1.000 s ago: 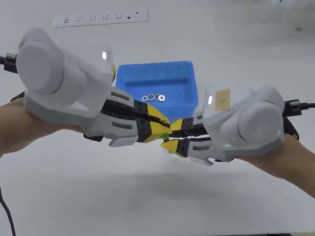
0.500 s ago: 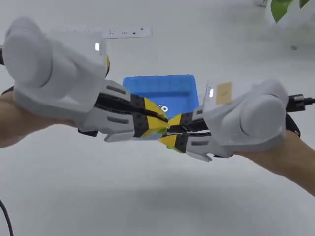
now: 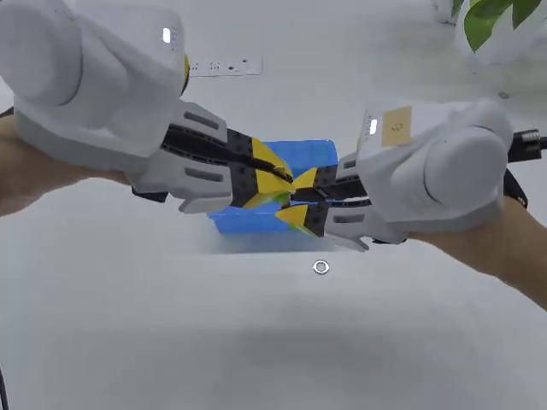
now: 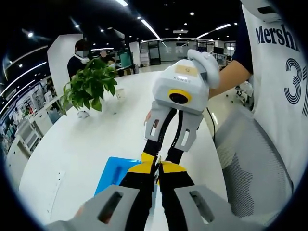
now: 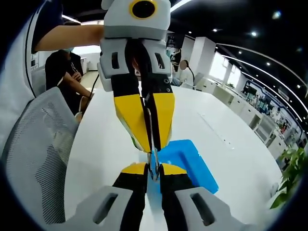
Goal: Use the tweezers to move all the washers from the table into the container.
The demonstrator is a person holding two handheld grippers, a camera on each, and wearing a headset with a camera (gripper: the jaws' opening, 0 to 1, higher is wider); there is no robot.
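My left gripper (image 3: 275,184) and right gripper (image 3: 295,213) meet tip to tip above the blue container (image 3: 312,155), which they mostly hide. The thin metal tweezers (image 5: 150,137) run between the two pairs of yellow jaws. In the right gripper view, the left gripper (image 5: 148,139) reaches down from the top, shut on the tweezers, and the right gripper (image 5: 154,169) is shut on their lower end. One washer (image 3: 320,267) lies on the white table in front of the container. The container (image 4: 113,174) also shows beneath the left gripper (image 4: 157,168), and the right gripper (image 4: 163,155) faces it.
A white power strip (image 3: 224,66) lies at the back of the table. A potted plant (image 3: 496,17) stands at the far right (image 4: 91,86). A mesh office chair (image 5: 43,159) sits beside the table. People stand in the background.
Both grippers have risen toward the head camera with their tips still together. The view has shifted, so the container's washers are now hidden and a washer on the table has come into sight.
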